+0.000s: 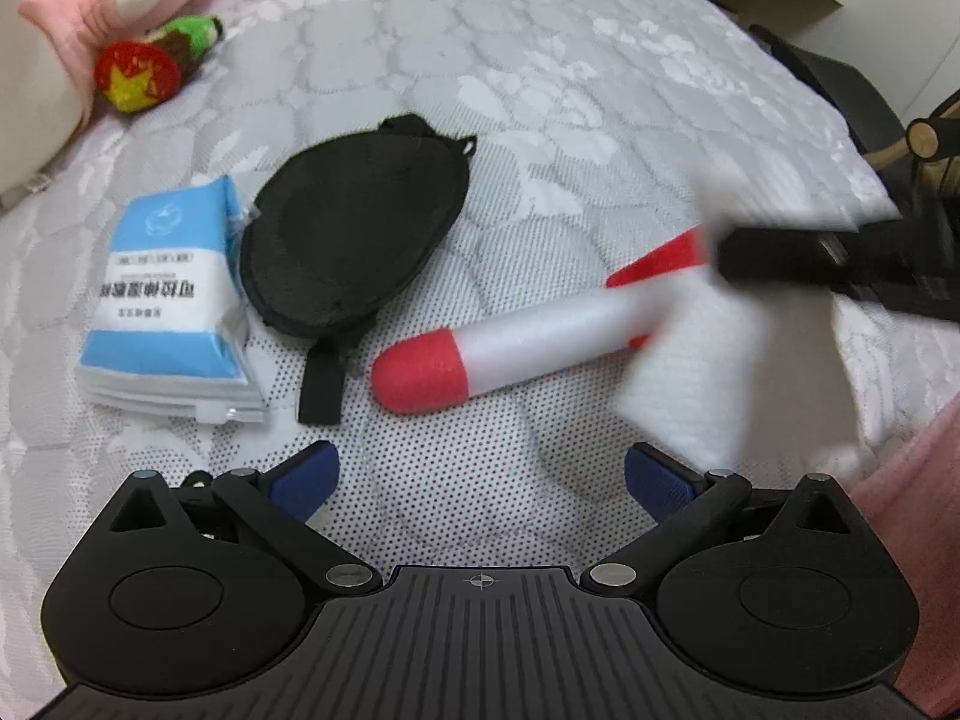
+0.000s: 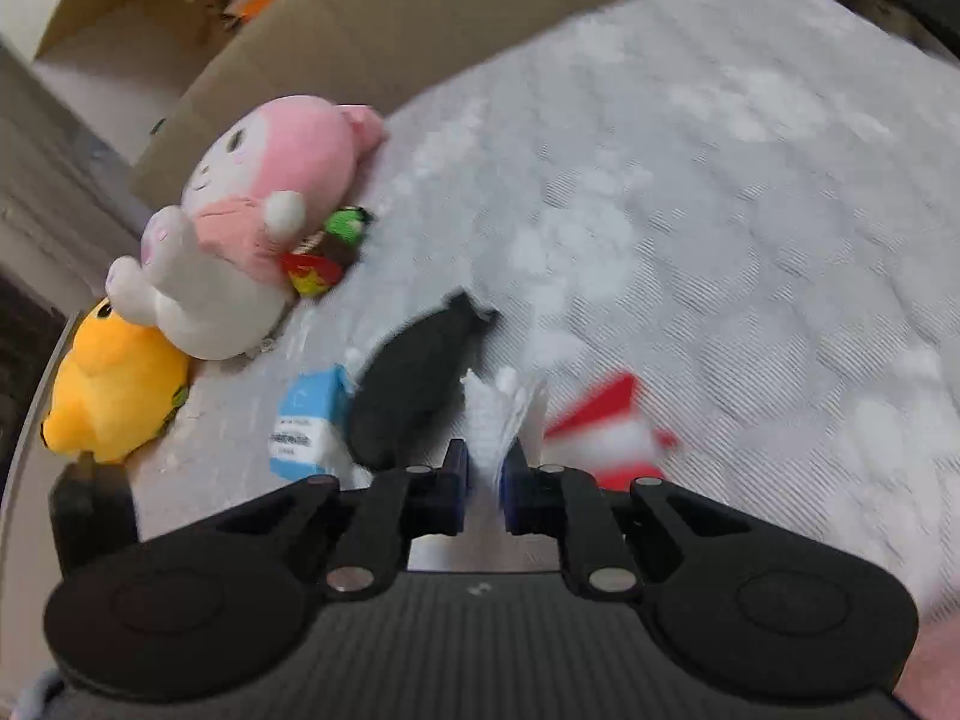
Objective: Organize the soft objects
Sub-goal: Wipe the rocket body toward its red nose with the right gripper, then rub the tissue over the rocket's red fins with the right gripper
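Quilted grey mattress (image 1: 540, 60); cardboard box (image 2: 336, 30) far left; left gripper (image 1: 480, 474) spread empty, right gripper (image 2: 485, 474) clamps white cloth (image 2: 504, 414)

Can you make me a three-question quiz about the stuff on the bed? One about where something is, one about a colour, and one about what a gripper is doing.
1. Where does the black eye mask lie?
A. Between the blue pack and the toy rocket
B. On the pink plush
C. In a box

2. What colour is the rocket's rounded tip?
A. Green
B. Red
C. Yellow

3. What is the right gripper doing?
A. Standing wide open
B. Pinching a white tissue
C. Holding the mask

Answers: 1 A, the pack and the rocket flank the mask; 2 B, the rounded tip is red; 3 B, the tissue sticks up between its nearly closed fingers.
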